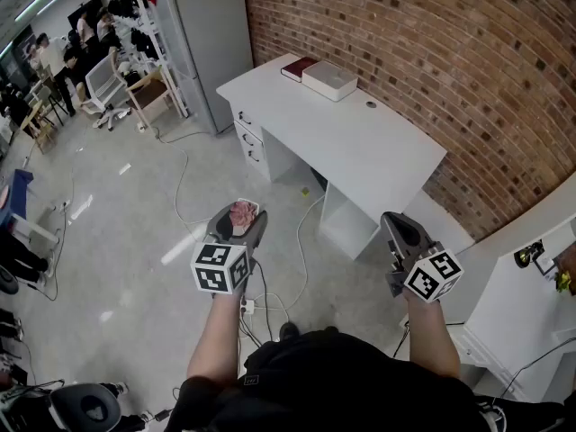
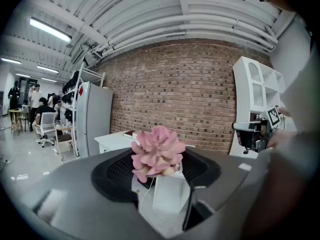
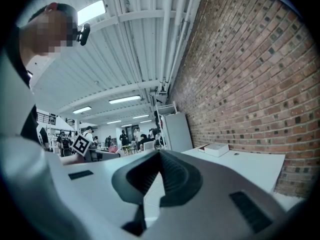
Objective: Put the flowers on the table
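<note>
- Holding the item: left gripper point(image 1: 238, 228), jaws spread wide and clamped on the sides of a small white pot point(image 2: 170, 191), with nothing else between them.
- Item: flowers point(image 1: 242, 211), one pink many-petalled head standing upright in the pot, about as wide as the pot.
- Location: carried in the air above the floor, well apart from the table point(image 1: 360, 147), which stands ahead against the brick wall.
- Second tool: right gripper point(image 1: 400, 232), jaws drawn together at the tips, empty, held level beside the left.
- Table contents: a dark book point(image 1: 297, 67) and a white box point(image 1: 329, 80) at the far end; the near half is bare.
- Handling, judged: probably light; the pot looks rigid and smooth-walled, so it could slip or tilt under a loose grip; the petals look soft and easily crushed.
- Grip point, judged: the pot's flat opposite walls, below the bloom, never the petals.
</note>
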`<state>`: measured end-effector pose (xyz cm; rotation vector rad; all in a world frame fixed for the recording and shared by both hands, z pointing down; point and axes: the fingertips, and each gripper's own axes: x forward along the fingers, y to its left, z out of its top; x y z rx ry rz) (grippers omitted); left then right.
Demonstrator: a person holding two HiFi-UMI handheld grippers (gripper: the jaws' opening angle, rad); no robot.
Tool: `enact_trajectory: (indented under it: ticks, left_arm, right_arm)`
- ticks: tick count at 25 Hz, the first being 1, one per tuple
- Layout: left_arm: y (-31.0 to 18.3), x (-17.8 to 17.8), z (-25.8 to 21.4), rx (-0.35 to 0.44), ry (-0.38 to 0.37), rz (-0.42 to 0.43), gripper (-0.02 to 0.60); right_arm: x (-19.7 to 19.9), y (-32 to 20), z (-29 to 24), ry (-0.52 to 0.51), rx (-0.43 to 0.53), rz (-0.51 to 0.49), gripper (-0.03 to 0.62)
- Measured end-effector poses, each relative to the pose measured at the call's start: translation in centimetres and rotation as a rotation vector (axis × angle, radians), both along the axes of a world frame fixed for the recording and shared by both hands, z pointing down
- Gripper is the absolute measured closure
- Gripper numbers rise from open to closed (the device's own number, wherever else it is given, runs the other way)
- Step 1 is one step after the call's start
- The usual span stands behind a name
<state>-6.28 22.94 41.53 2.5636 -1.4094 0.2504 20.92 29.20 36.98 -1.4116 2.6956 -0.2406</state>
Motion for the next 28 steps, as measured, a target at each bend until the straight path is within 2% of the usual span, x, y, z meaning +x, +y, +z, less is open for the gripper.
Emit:
enact_trajectory:
  ticks: [7, 14, 28]
  left_arm:
    - [0.4, 0.0, 0.3, 0.005, -0.015, -0.013, 0.311]
    - [0.6, -2.5, 0.9, -0.010, -0.015, -0.033, 0.311]
    - [1.3, -8.9, 1.5, -0.005, -0.001, -0.026, 0.311]
  right_arm:
    - [-0.7, -0.3, 0.2, 0.022, 0.005, -0.025, 0.585]
    - [-1.8, -1.0, 0.4, 0.008, 0.001, -0.023, 0.585]
    - [-9.3, -1.0, 0.2, -0.029, -0.018, -0.076, 0.583]
